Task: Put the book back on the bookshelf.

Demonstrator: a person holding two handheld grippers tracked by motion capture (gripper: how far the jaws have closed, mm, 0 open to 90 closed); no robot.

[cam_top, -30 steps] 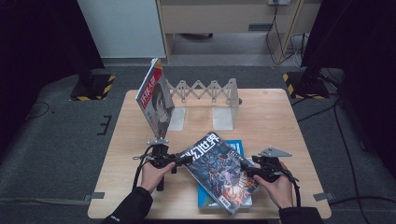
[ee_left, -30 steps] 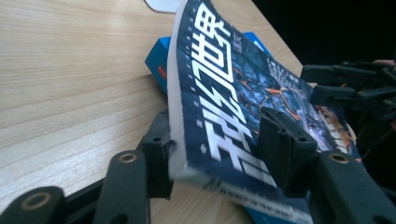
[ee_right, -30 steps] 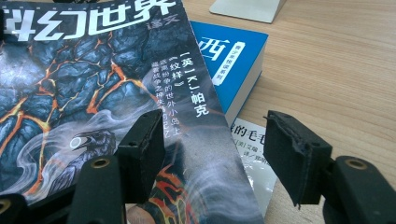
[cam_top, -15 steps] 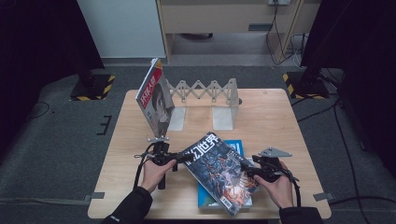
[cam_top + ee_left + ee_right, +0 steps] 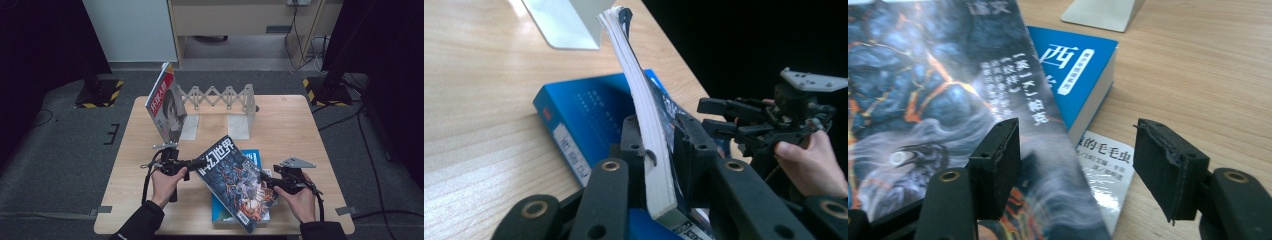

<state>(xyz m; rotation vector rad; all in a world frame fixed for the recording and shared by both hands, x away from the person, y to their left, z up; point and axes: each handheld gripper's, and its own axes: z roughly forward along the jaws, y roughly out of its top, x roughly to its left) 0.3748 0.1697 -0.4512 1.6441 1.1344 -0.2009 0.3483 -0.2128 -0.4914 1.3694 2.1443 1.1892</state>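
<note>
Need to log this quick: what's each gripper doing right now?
Left gripper: just closed on the dark magazine, clamping its edge.
Right gripper: open, jaws astride the magazine's edge, not pressing it.

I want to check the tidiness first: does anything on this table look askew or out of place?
Yes. The dark magazine lies crooked across the blue book, one edge raised in the left claw. Another magazine leans tilted against the rack instead of standing upright.
</note>
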